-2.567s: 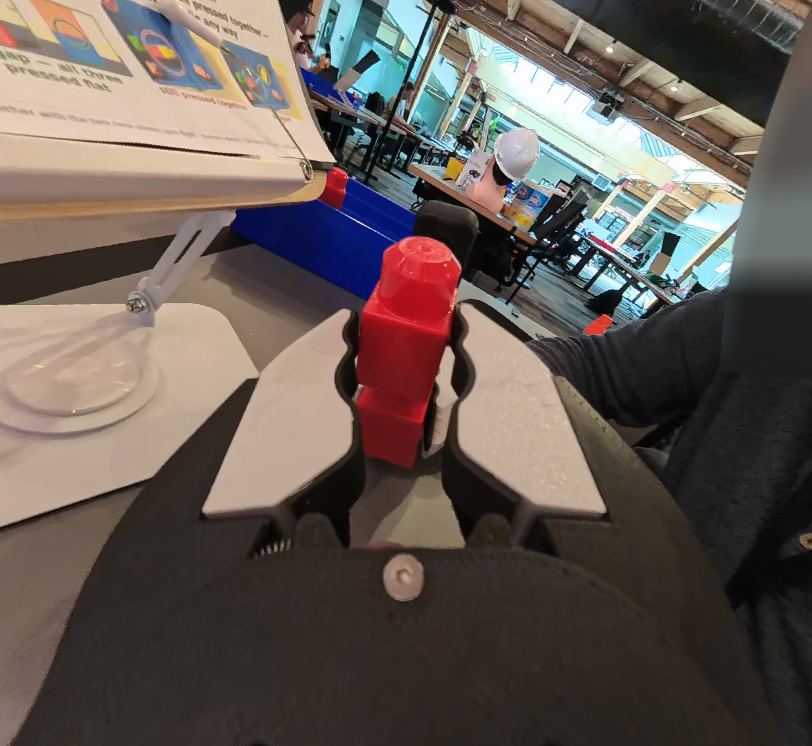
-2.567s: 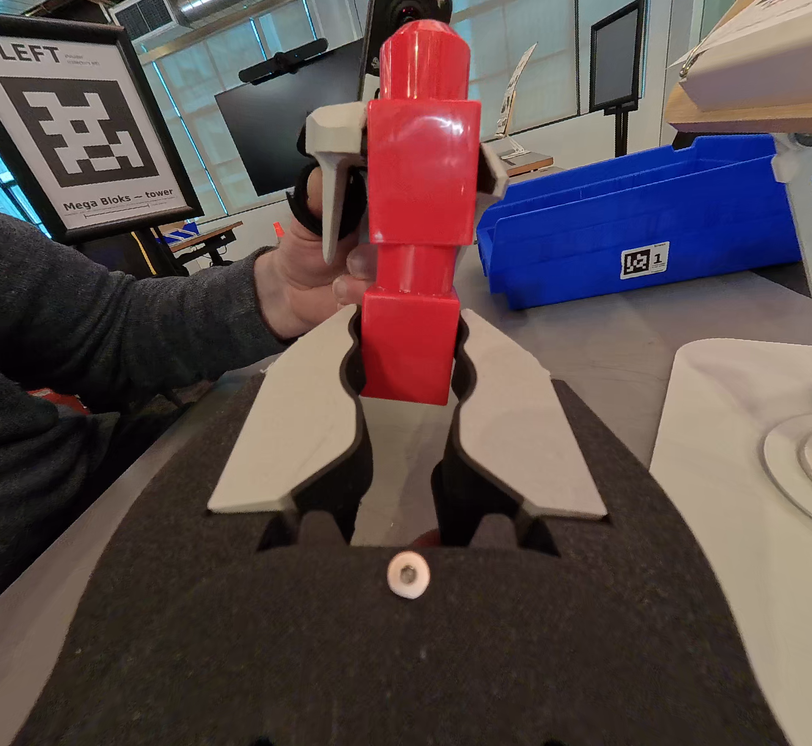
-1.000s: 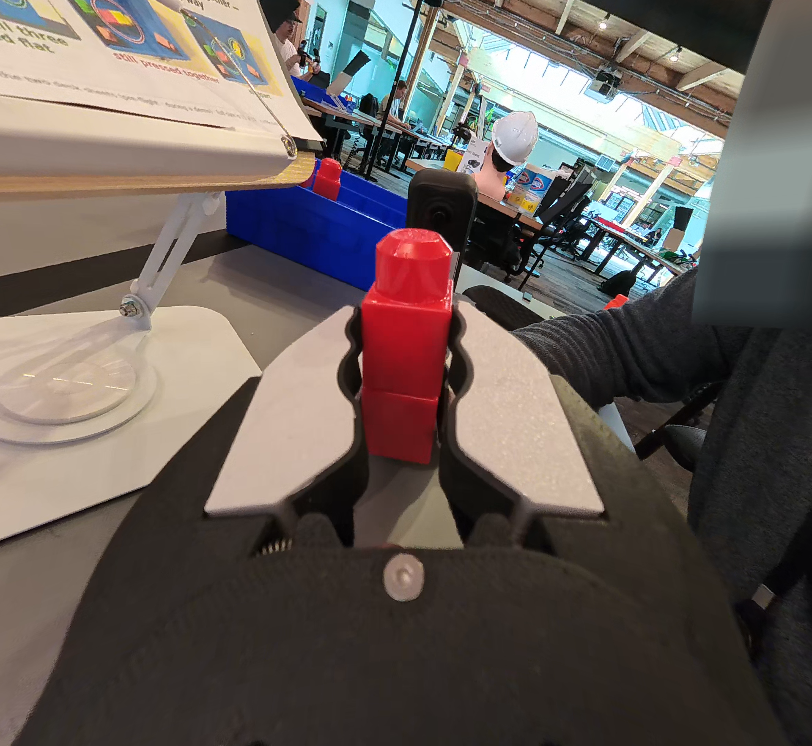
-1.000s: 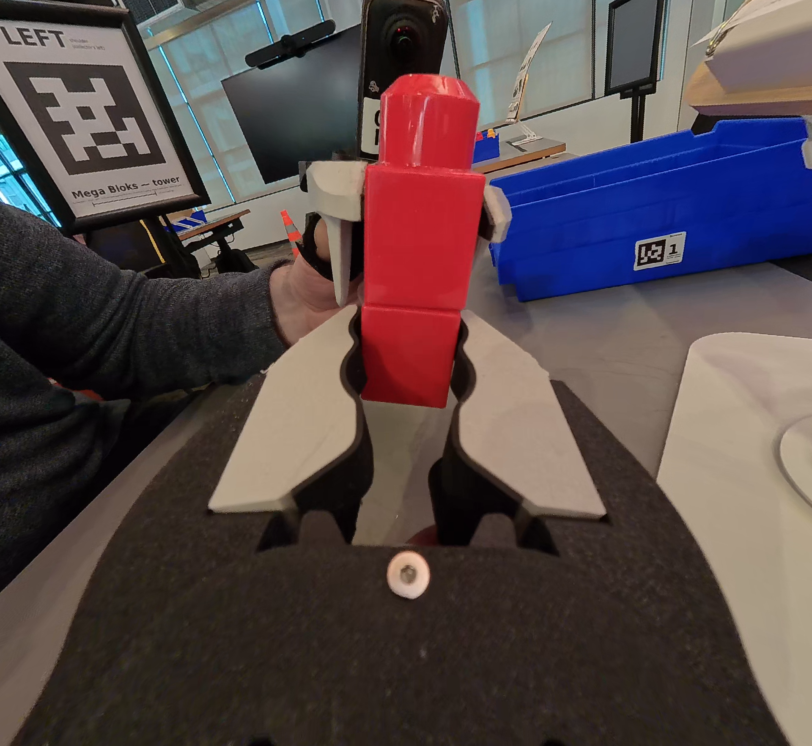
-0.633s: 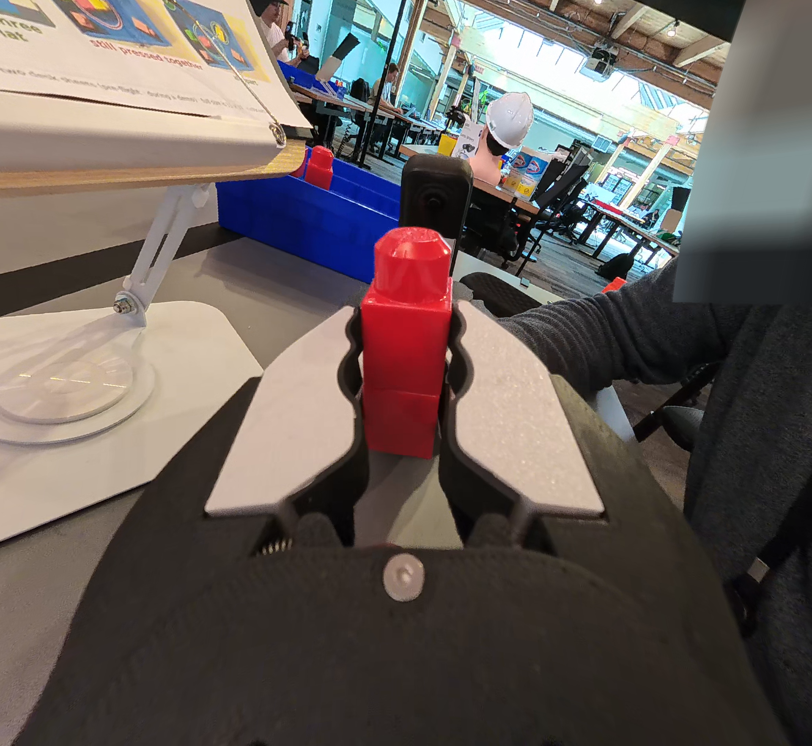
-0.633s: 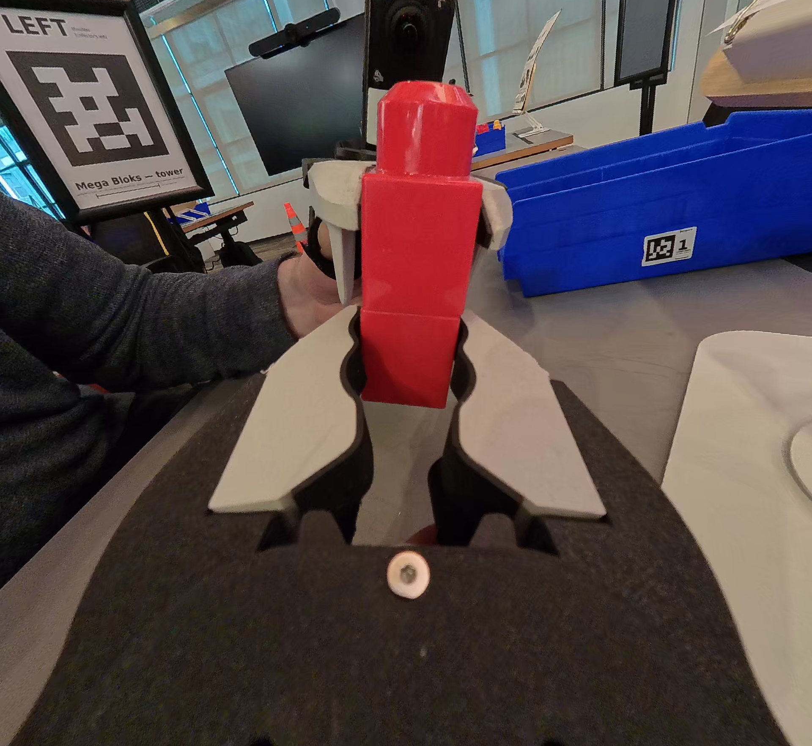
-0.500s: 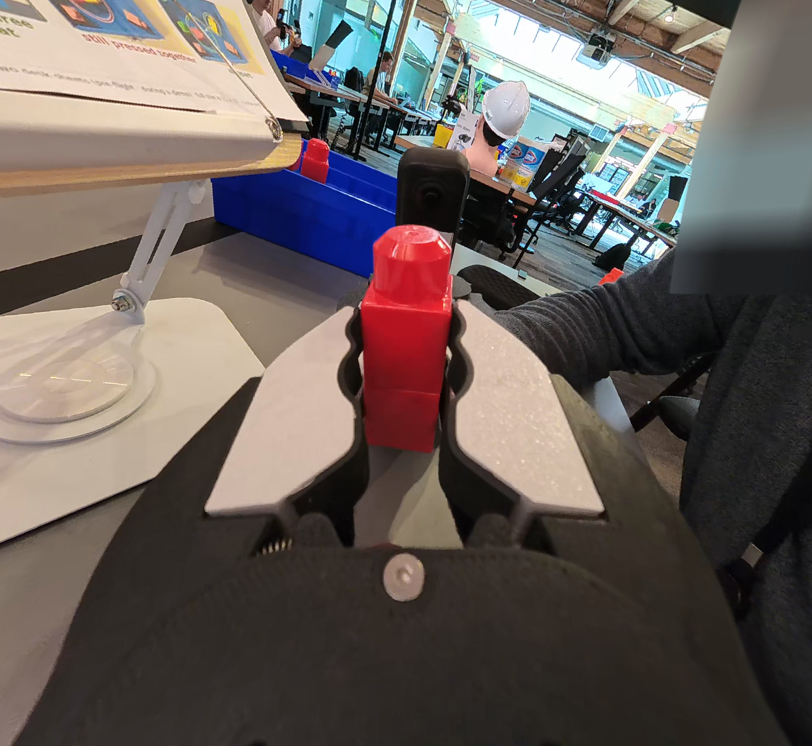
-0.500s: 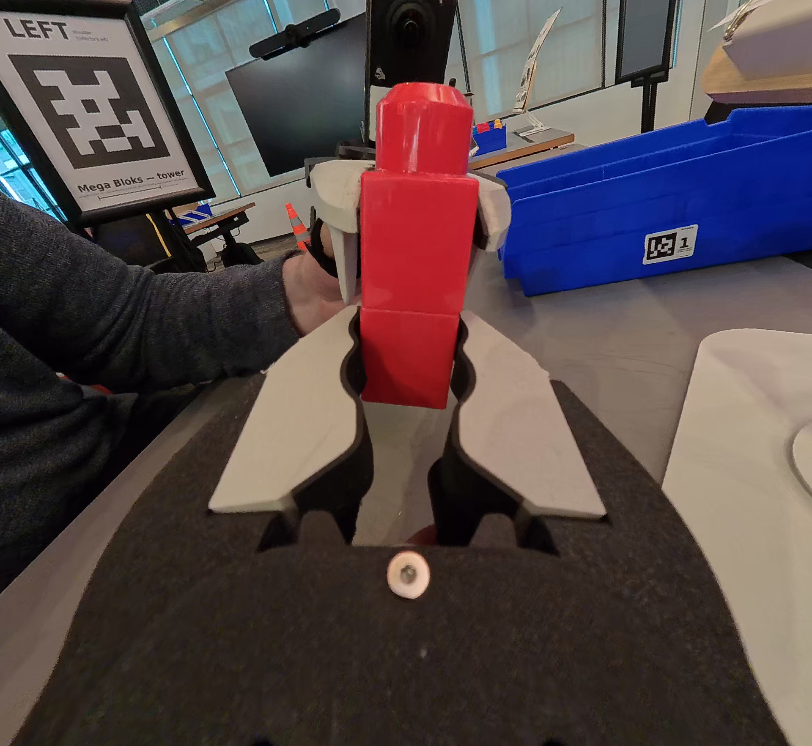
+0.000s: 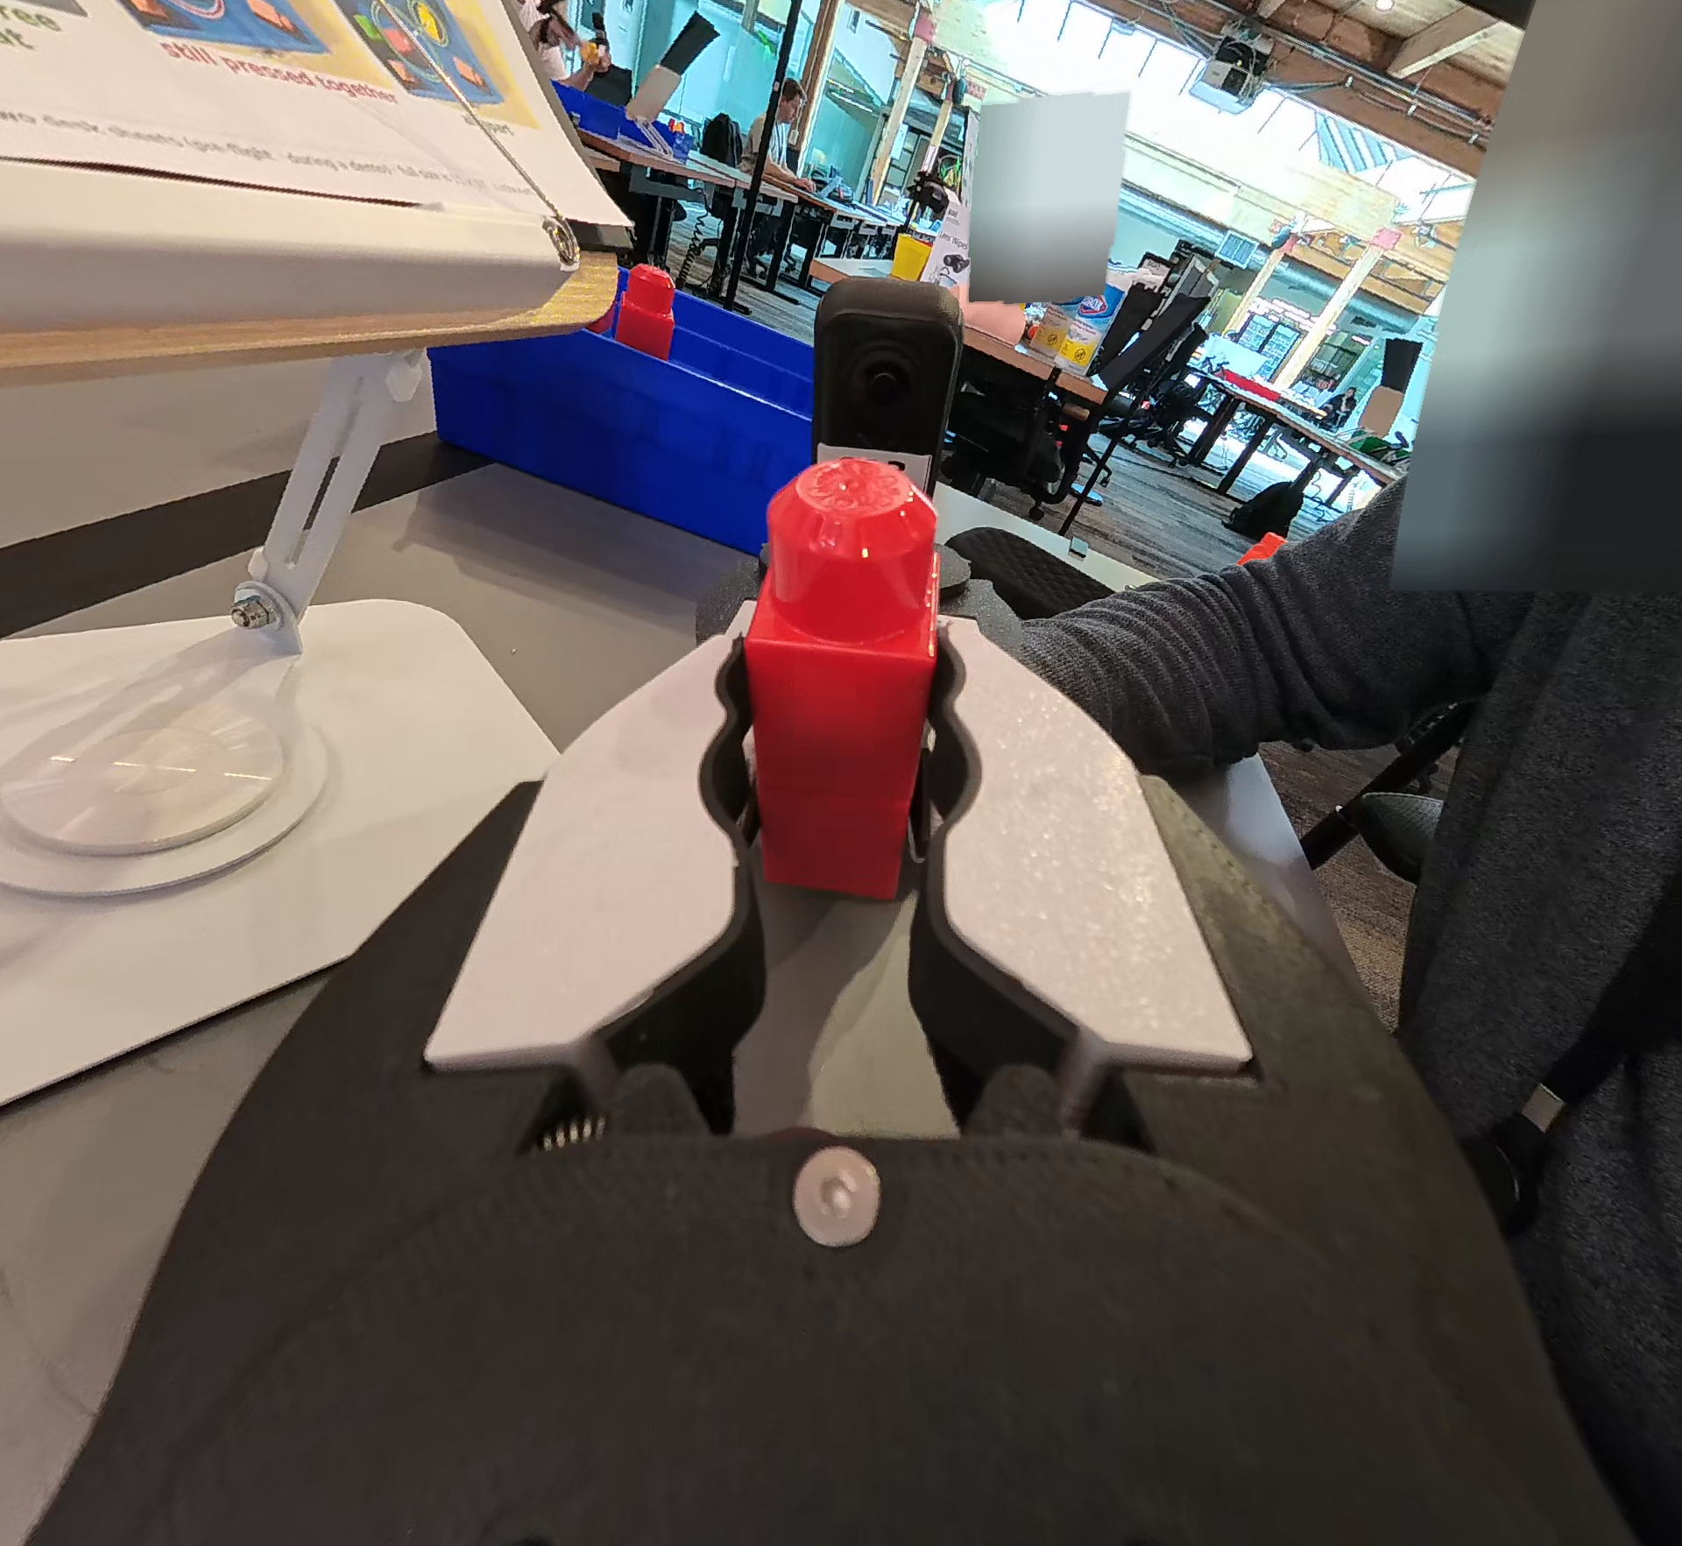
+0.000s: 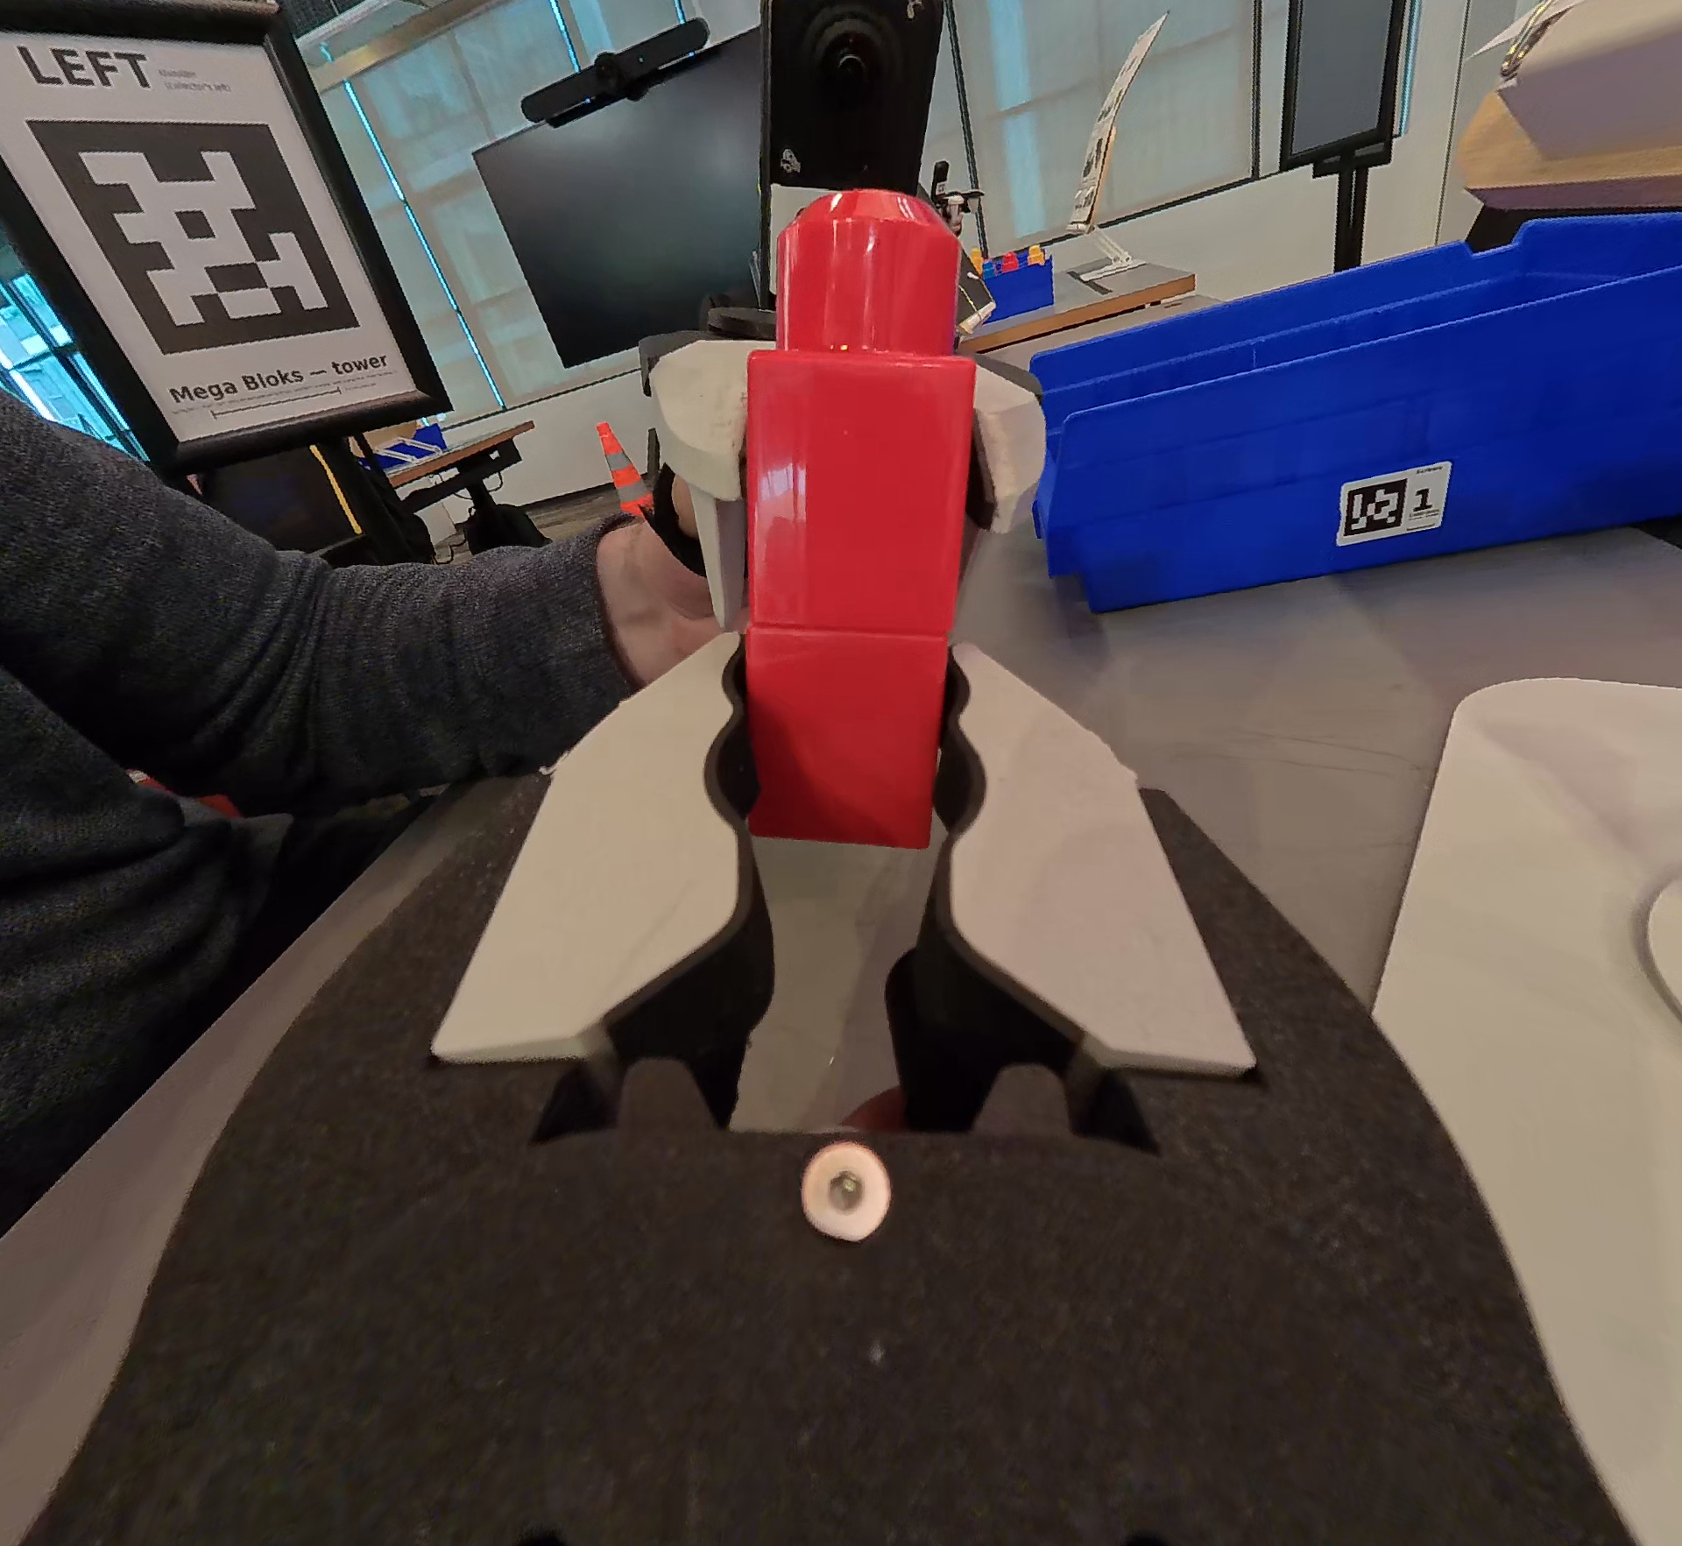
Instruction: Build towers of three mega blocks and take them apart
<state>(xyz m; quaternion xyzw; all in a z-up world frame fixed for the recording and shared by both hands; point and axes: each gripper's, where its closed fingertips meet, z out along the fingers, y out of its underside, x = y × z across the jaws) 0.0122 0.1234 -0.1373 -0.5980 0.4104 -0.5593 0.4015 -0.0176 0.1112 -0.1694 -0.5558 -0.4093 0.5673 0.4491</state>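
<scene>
A stack of two red mega blocks is held between both grippers above the grey table. In the left wrist view my left gripper [image 9: 842, 683] is shut on the upper red block [image 9: 842, 683], whose round stud [image 9: 851, 538] points up. The lower red block [image 9: 833, 842] shows below it. In the right wrist view my right gripper [image 10: 842, 720] is shut on the lower red block [image 10: 842, 738]. The left gripper's fingers [image 10: 705, 438] clasp the upper block [image 10: 856, 483] from the far side. The two blocks are pressed together.
A blue bin [image 9: 619, 419] stands at the back of the table [image 9: 546, 538] with a red block [image 9: 646, 310] in it; it also shows in the right wrist view [image 10: 1320, 410]. A white document stand [image 9: 227, 774] with an instruction sheet is on one side. A framed sign [image 10: 182, 228] stands behind the person's sleeve [image 10: 273, 665]. Less than 4 cm separates the two grippers' tips.
Both grippers stay shut on the joined red blocks. The left wrist view now looks down more on the stud's top. The stack has shifted only slightly.
</scene>
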